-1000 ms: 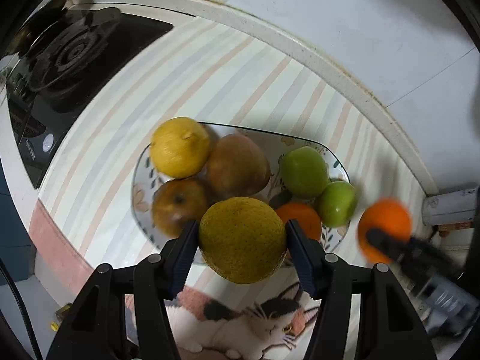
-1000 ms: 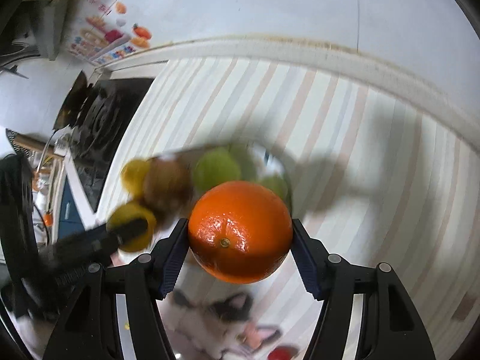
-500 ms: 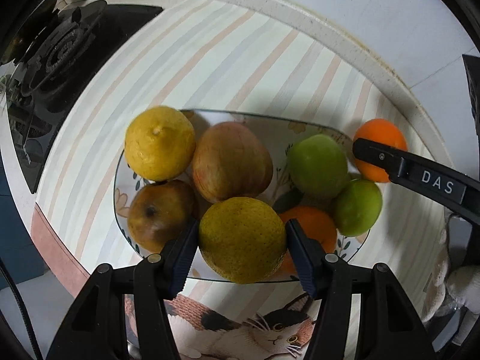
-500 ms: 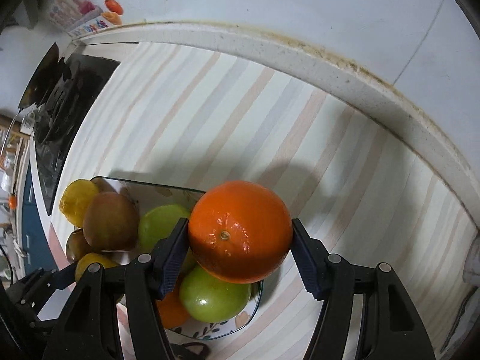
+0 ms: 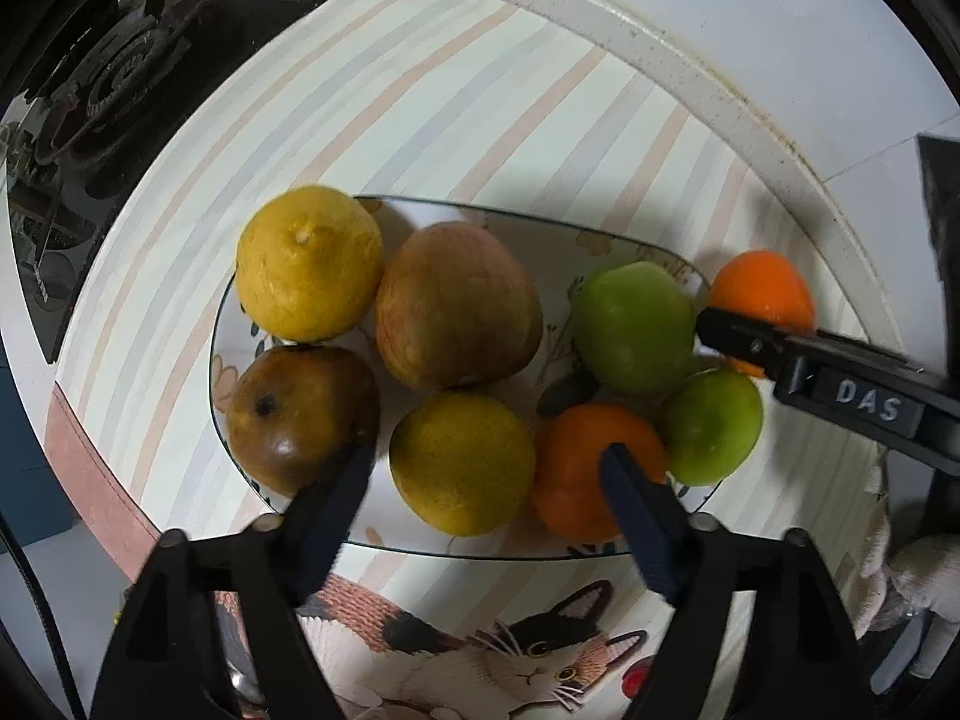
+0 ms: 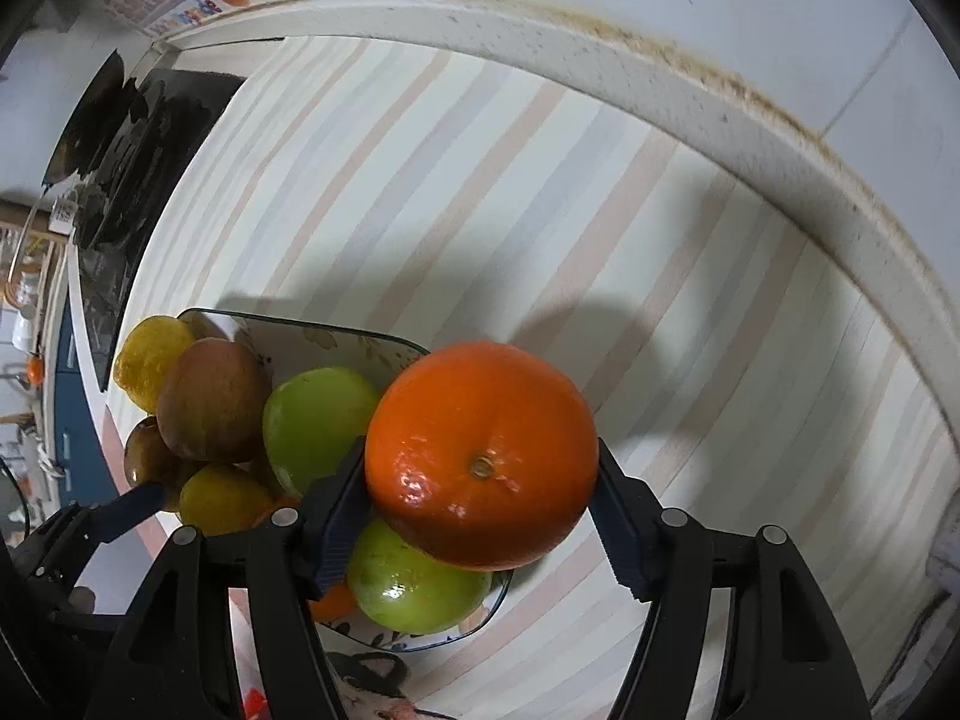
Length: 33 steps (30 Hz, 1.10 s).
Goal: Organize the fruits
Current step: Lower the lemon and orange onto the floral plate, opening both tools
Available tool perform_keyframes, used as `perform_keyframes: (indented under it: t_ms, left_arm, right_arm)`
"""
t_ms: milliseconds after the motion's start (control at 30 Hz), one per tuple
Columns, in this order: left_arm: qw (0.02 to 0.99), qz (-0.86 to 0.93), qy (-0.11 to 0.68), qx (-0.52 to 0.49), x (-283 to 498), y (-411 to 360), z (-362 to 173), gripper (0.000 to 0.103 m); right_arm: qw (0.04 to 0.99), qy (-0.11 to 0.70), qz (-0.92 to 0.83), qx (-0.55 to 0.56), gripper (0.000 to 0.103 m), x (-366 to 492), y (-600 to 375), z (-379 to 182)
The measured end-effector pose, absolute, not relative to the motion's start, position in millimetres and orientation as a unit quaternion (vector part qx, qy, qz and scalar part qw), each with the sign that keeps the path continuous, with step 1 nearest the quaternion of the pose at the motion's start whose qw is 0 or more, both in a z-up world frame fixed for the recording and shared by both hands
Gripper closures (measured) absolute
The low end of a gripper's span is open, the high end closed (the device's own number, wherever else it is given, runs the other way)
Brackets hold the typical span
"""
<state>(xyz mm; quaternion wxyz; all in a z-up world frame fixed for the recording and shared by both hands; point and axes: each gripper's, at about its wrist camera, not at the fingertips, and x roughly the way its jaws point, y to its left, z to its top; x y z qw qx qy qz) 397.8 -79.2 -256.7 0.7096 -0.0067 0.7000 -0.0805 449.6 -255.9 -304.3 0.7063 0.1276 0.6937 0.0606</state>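
Note:
A glass plate (image 5: 600, 240) holds a yellow lemon (image 5: 309, 264), a reddish-brown apple (image 5: 456, 306), a dark brown fruit (image 5: 300, 414), two green apples (image 5: 633, 324), an orange (image 5: 576, 468) and a yellow-green citrus (image 5: 462, 468). My left gripper (image 5: 486, 456) points straight down over the plate. Its jaws are opening, and the citrus lies on the plate between them with gaps on both sides. My right gripper (image 6: 480, 450) is shut on a second orange (image 6: 480, 456) above the plate's right end (image 6: 336, 336). That orange (image 5: 762, 288) also shows in the left wrist view.
The plate rests on a striped countertop (image 5: 420, 120). A black gas stove (image 5: 120, 78) lies to the left and a raised white ledge (image 5: 660, 42) runs along the wall behind. A cat-patterned mat (image 5: 510, 648) lies in front of the plate.
The left jaws have spread and let go of the yellow-green citrus, which now sits on the plate. The right gripper has brought its orange down to the plate's right end.

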Motion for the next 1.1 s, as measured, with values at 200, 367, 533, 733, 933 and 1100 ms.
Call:
perform_keyframes:
  t_ms: [200,367,533,733,933,1100]
  left_arm:
    - [0.722,-0.081,0.687,-0.008,399,-78,-247,0.018]
    - [0.728,-0.076,0.682,0.004,400,-74,-240,0.018]
    - [0.73,-0.074,0.679,-0.002,400,-71,-237,0.018]
    - [0.746,-0.07,0.662,0.0,396,-63,-225,0.018]
    - [0.751,-0.071,0.656,0.005,395,-64,-226,0.018]
    - [0.752,-0.072,0.655,0.003,394,-63,-222,0.018]
  right_arm:
    - [0.715,0.684,0.061,0.127,0.032,442,-255,-302]
    - [0.744,0.661,0.06,0.075,0.038,440,-244,-289]
    - [0.747,0.656,0.082,0.072,0.039,436,-242,-282]
    - [0.756,0.642,0.109,0.065,0.051,418,-235,-264]
    - [0.742,0.652,0.139,0.067,0.053,419,-229,-267]
    - [0.754,0.635,0.131,0.107,0.041,421,-245,-244]
